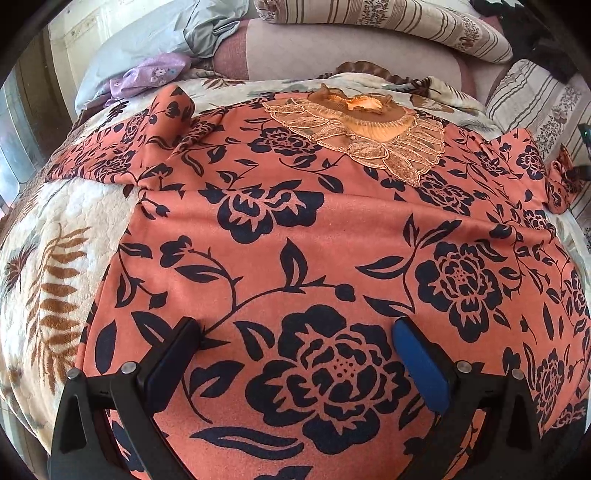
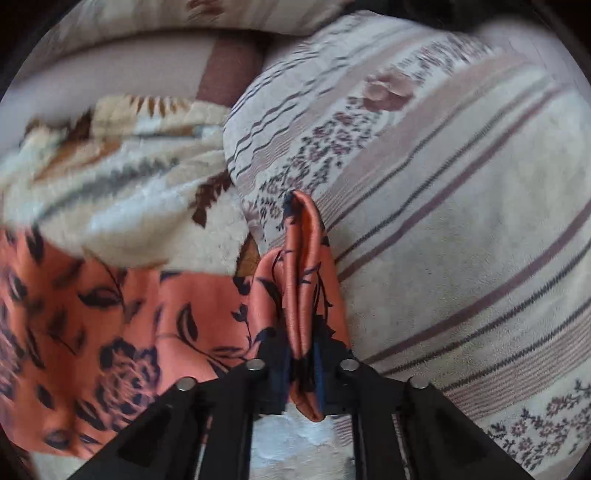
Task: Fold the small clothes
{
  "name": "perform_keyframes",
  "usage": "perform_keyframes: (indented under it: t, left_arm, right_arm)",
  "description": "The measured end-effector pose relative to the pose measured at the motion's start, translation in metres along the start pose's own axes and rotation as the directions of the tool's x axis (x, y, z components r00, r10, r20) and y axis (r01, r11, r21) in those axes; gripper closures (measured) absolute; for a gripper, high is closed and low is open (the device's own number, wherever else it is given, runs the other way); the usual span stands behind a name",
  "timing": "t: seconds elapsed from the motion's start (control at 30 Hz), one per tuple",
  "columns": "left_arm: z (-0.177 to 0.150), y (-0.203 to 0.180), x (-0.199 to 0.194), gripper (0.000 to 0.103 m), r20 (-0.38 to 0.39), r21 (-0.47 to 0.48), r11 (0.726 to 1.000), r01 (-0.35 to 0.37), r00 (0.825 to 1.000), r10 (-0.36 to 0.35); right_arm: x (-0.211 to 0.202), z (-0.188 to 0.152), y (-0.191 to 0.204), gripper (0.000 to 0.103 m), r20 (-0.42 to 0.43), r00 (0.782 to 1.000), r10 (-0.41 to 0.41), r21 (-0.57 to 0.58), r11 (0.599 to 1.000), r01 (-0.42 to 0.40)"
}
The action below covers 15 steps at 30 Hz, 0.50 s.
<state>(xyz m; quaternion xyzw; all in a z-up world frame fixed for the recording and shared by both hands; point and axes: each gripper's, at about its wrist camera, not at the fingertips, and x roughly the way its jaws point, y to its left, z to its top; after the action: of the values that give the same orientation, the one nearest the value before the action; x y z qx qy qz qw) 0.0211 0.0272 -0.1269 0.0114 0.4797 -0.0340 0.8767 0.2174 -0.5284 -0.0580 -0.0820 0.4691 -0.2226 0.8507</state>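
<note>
An orange garment with black flowers (image 1: 295, 229) lies spread on a cream leaf-pattern blanket (image 1: 55, 266), its lace collar (image 1: 369, 133) at the far side. My left gripper (image 1: 295, 332) is open and empty, low over the garment's near part. My right gripper (image 2: 301, 354) is shut on a bunched sleeve of the garment (image 2: 306, 280) and holds it up beside a striped cushion (image 2: 461, 221). In the left wrist view the right gripper (image 1: 576, 173) shows at the far right edge, on the sleeve end.
Striped pillows (image 1: 424, 26) and a pale blue cloth (image 1: 155, 37) lie along the back. A purple flowered cloth (image 1: 147, 74) sits at the back left. A mauve sofa back (image 1: 332, 48) runs behind the blanket.
</note>
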Motion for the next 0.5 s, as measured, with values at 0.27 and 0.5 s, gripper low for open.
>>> perform_keyframes:
  t: [0.27,0.5]
  left_arm:
    - [0.017,0.008,0.002,0.0,0.01,0.02,1.0,0.003,1.0,-0.003]
    - [0.019,0.062,-0.044,0.0,0.141,-0.136,0.99,0.02,0.99,0.0]
  right_arm:
    - [-0.156,0.047,-0.023,0.096,0.256,0.865,0.43,0.262,0.831,-0.491]
    - [-0.315,0.086,0.087,0.096,0.458,0.544,0.703,0.119,0.558,-0.821]
